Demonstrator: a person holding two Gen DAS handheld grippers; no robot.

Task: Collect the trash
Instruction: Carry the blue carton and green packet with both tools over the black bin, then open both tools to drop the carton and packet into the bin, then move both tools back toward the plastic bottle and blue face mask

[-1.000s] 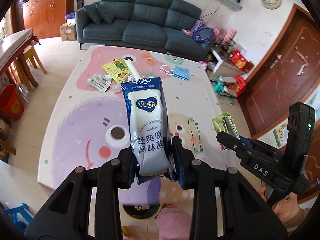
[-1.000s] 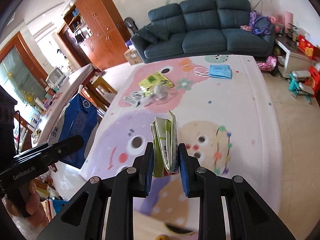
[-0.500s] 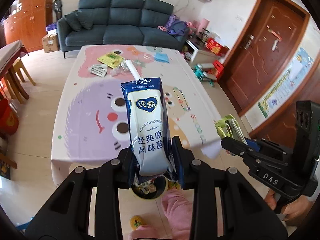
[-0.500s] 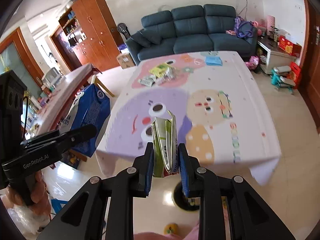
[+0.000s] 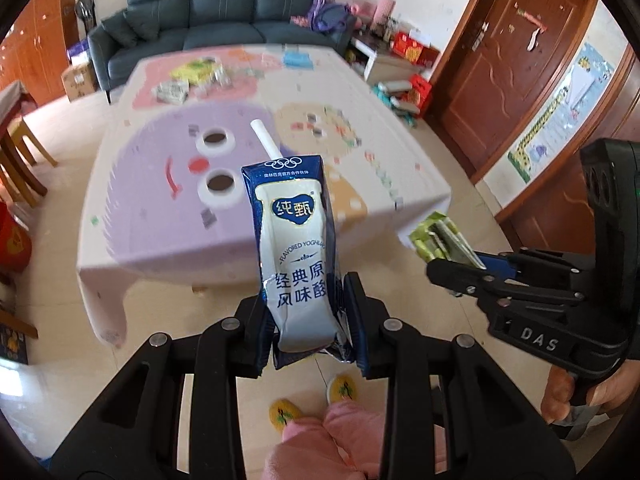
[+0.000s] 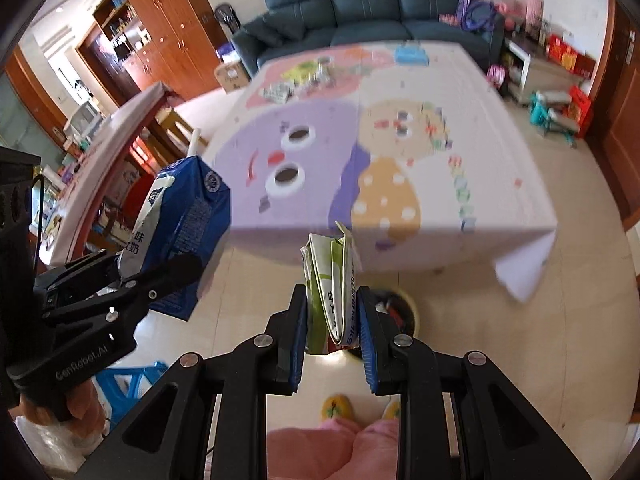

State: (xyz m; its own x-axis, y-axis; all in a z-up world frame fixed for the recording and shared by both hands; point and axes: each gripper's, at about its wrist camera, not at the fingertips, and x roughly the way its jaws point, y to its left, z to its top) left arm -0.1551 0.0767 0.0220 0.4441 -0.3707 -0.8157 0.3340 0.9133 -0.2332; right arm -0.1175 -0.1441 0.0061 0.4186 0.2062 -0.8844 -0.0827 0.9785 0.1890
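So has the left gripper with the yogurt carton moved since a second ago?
Yes. The left gripper, shut on the yogurt carton, has pulled back from the table.

A blue and white yogurt carton (image 5: 298,256) stands upright at centre, white straw (image 5: 264,136) tilting toward 11 o'clock; a crushed green and white carton (image 6: 330,284) stands upright; a bin (image 6: 402,312) sits just behind it at 2 o'clock.
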